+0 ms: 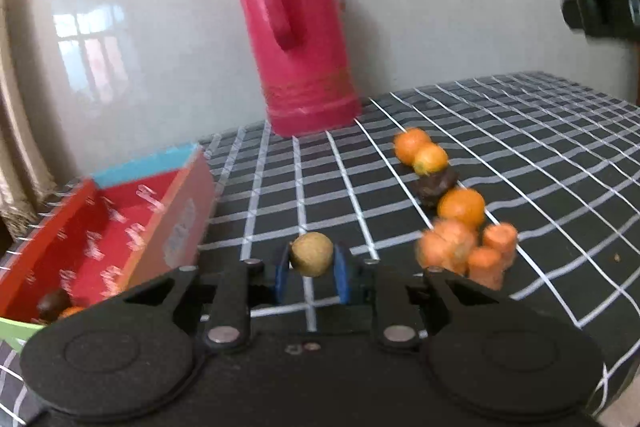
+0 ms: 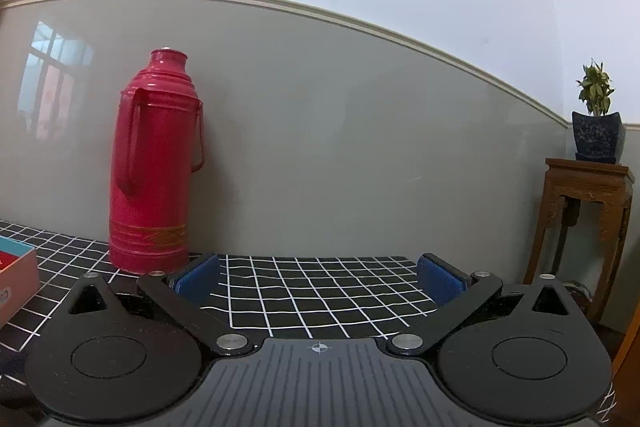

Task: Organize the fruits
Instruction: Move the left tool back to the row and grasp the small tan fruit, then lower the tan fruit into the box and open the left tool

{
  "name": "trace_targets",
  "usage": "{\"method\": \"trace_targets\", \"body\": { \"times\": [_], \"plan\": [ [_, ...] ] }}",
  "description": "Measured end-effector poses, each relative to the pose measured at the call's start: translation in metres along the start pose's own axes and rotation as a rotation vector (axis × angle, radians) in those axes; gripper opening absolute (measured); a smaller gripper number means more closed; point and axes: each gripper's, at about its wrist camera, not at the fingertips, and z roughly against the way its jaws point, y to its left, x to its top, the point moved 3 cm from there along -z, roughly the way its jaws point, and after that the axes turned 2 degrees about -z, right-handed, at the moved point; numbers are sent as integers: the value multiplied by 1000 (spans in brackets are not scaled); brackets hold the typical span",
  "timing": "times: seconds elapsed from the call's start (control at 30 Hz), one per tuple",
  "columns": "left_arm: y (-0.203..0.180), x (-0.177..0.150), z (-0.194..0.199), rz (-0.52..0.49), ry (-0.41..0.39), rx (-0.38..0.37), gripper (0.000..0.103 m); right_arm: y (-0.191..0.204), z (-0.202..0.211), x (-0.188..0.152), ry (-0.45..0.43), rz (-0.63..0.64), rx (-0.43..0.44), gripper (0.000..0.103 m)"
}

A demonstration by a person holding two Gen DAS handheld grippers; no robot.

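Note:
My left gripper [image 1: 312, 269] is shut on a small round tan fruit [image 1: 311, 253], its blue pads pressing both sides just above the checked cloth. To the left lies an open red box [image 1: 120, 223] with a dark fruit [image 1: 52, 303] and an orange piece in its near corner. On the right, loose fruit sits in a row: two oranges [image 1: 420, 151], a dark fruit [image 1: 436, 185], another orange [image 1: 462, 207] and cut orange pieces [image 1: 468, 253]. My right gripper [image 2: 320, 281] stands open over bare cloth, holding nothing.
A tall red thermos [image 1: 296, 27] stands against the wall at the back of the table [image 1: 520, 131]. In the right wrist view a wooden stand [image 2: 584, 223] with a potted plant [image 2: 596, 115] is off the table's right end.

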Motion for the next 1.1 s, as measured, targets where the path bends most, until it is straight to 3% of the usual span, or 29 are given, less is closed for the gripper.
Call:
{"method": "trace_targets", "body": {
  "times": [0.17, 0.33, 0.47, 0.73, 0.97, 1.03, 1.1],
  "plan": [
    [23, 6, 10, 54, -53, 120, 15, 3, 0, -2, -1, 23, -9, 103],
    [63, 12, 19, 160, -78, 291, 15, 7, -2, -5, 8, 32, -10, 103],
    [94, 9, 14, 237, -18, 385, 15, 14, -3, -7, 18, 42, 26, 103],
    [141, -5, -3, 389, 148, 425, 16, 38, -3, -15, 71, 96, 179, 103],
    [156, -11, 8, 466, 188, 441, 27, 60, 4, -24, 75, 179, 279, 103],
    [157, -11, 11, 474, 182, 438, 35, 65, 5, -26, 85, 194, 308, 103],
    [160, -10, 13, 479, 173, 446, 58, 69, 6, -29, 96, 207, 340, 103]
  ]
}}
